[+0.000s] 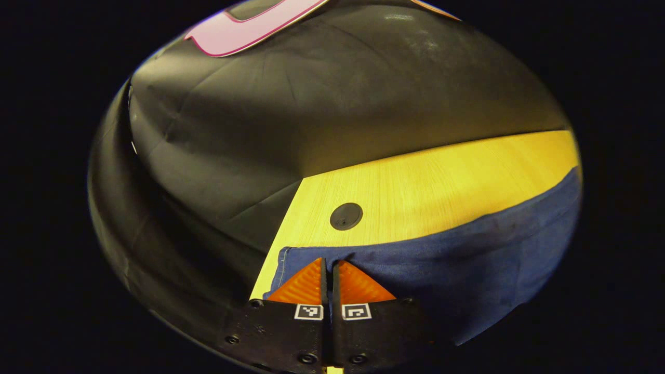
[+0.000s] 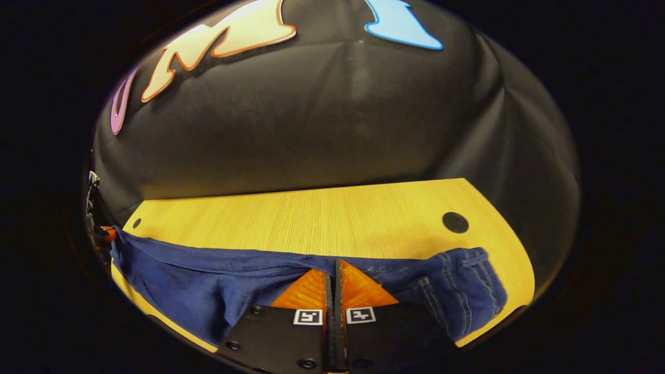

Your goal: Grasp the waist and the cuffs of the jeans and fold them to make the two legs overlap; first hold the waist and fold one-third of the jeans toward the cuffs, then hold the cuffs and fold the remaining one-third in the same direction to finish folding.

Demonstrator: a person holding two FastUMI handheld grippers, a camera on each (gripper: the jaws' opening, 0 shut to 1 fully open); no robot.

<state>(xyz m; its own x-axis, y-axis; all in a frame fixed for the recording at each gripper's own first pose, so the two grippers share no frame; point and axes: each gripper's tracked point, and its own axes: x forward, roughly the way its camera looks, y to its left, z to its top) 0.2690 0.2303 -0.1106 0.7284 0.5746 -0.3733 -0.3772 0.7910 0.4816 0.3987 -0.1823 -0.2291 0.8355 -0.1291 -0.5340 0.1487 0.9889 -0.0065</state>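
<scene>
Left gripper point(image 1: 328, 266) pinching jeans point(image 1: 467, 259) cuff edge, frame bottom | right gripper point(image 2: 332, 267) pinching waist | risk: thin denim bite slipping out when lifting.

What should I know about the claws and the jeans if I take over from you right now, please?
Left claw: fingers together over the hem edge of the dark blue denim jeans; a grip isn't certain.
Right claw: fingers together at the jeans' stitched waist end; grip also unclear.
The jeans lie stretched along the near edge of the light wooden table.
Done: both ends reached.
Left: confirm the legs overlap, then fold the waist third and the cuff third.
</scene>
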